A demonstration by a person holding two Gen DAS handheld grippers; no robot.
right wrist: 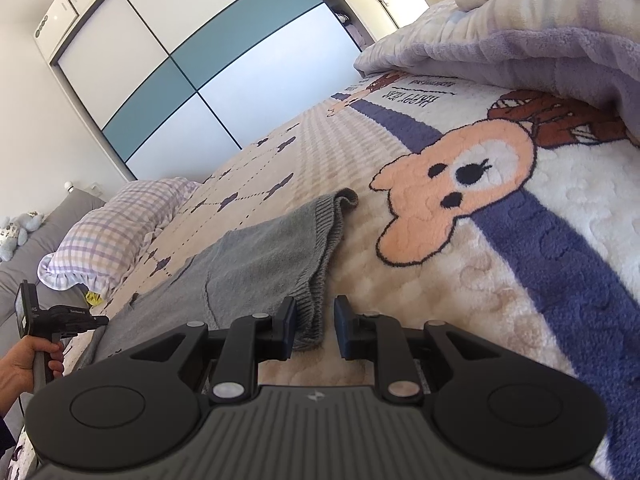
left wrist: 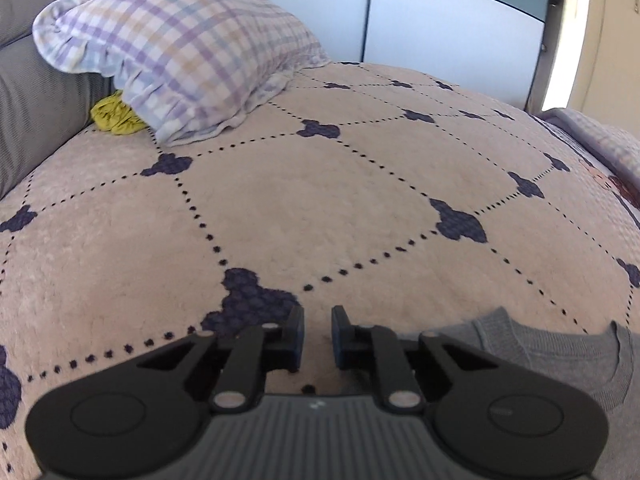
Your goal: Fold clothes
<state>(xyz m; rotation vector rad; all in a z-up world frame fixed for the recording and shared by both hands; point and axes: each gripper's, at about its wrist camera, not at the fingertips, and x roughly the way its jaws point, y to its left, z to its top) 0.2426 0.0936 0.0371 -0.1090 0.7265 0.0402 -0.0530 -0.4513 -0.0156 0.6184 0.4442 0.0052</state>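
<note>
Left gripper (left wrist: 318,334) hovers low over the bed (left wrist: 280,208), jaws narrowly apart on nothing, the grey knit sweater (left wrist: 560,356) off at lower right. Right gripper (right wrist: 316,330), jaws apart, straddles the sweater's (right wrist: 260,260) ribbed hem; the sweater's long axis runs toward the upper right of the frame. Right hand is nearer.
</note>
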